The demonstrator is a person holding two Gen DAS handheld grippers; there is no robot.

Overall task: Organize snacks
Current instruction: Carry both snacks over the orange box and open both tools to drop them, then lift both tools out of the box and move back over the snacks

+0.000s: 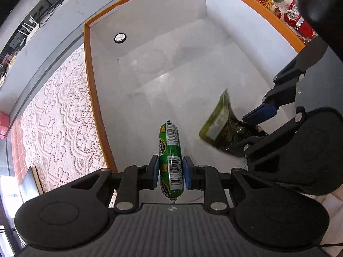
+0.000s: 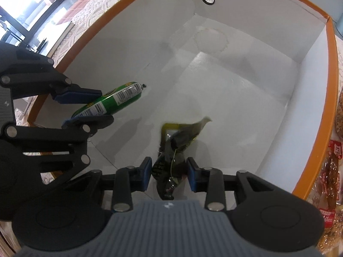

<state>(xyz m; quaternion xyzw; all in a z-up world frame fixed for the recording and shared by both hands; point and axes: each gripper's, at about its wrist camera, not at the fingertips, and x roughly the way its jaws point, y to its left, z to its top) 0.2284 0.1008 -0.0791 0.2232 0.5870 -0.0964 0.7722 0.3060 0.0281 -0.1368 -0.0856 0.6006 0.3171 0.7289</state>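
A green sausage snack (image 1: 170,141) with barcode labels sits between the blue pads of my left gripper (image 1: 171,160), which is shut on it and points down into a white box with an orange rim (image 1: 94,98). My right gripper (image 2: 169,162) is shut on a dark olive-green snack packet (image 2: 171,141) that hangs into the same box (image 2: 330,75); the packet's upper edge is blurred. The right wrist view shows the left gripper (image 2: 105,105) and the sausage (image 2: 113,102) at the left. In the left wrist view the right gripper (image 1: 240,132) pinches the packet (image 1: 218,124) at the right. The box floor is bare.
The box stands on a white lace tablecloth (image 1: 55,115). A small round black-rimmed disc (image 1: 120,38) marks its far wall. Red and gold snack packets (image 1: 300,21) lie outside the box on the right (image 2: 330,171). A red box (image 1: 3,126) sits at the far left.
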